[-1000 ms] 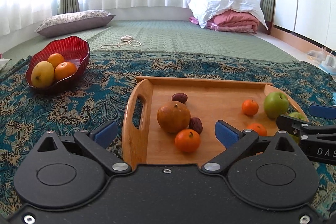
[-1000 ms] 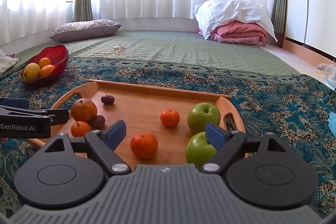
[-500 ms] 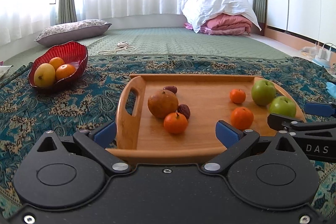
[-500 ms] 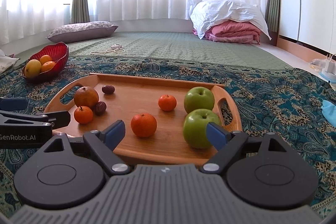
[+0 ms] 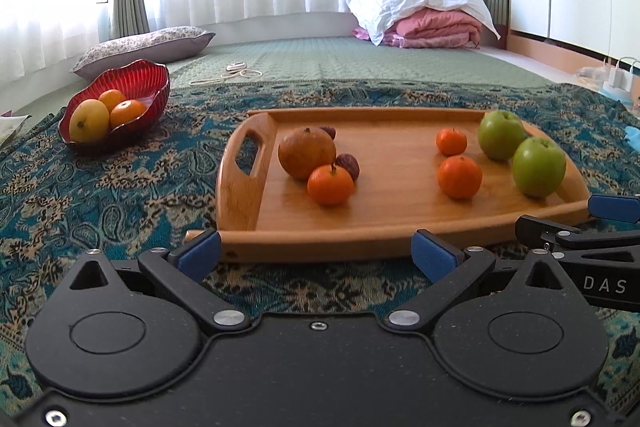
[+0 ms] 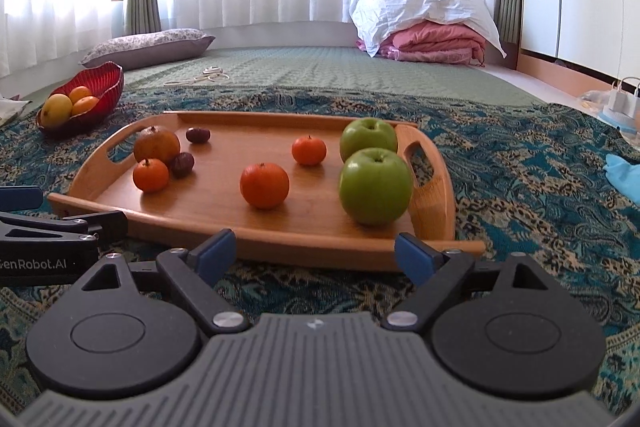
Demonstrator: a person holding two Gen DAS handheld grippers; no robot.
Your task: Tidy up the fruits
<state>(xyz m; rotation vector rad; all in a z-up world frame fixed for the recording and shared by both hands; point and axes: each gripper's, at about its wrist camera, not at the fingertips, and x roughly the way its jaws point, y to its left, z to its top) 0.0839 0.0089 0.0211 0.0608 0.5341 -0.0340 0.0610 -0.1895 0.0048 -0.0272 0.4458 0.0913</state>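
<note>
A wooden tray (image 5: 400, 223) (image 6: 280, 227) lies on the patterned cloth. On it are two green apples (image 5: 538, 166) (image 6: 375, 185), three small oranges (image 5: 330, 185) (image 6: 264, 185), a brown pomegranate (image 5: 307, 152) (image 6: 156, 143) and dark dates (image 5: 348, 165) (image 6: 198, 135). A red bowl (image 5: 132, 87) (image 6: 102, 83) at the far left holds a yellow fruit and two oranges. My left gripper (image 5: 316, 255) is open and empty, just in front of the tray's near edge. My right gripper (image 6: 316, 253) is open and empty, also in front of the tray.
The teal patterned cloth (image 5: 100, 195) covers the floor around the tray. A grey pillow (image 5: 144, 47), a coiled cord (image 5: 236, 71) and folded pink bedding (image 5: 432, 27) lie on the green mat behind. A charger and a blue item (image 6: 624, 175) lie at the right.
Both grippers have drawn back towards me and lowered, from over the tray to just in front of its near edge. The fruit has not moved.
</note>
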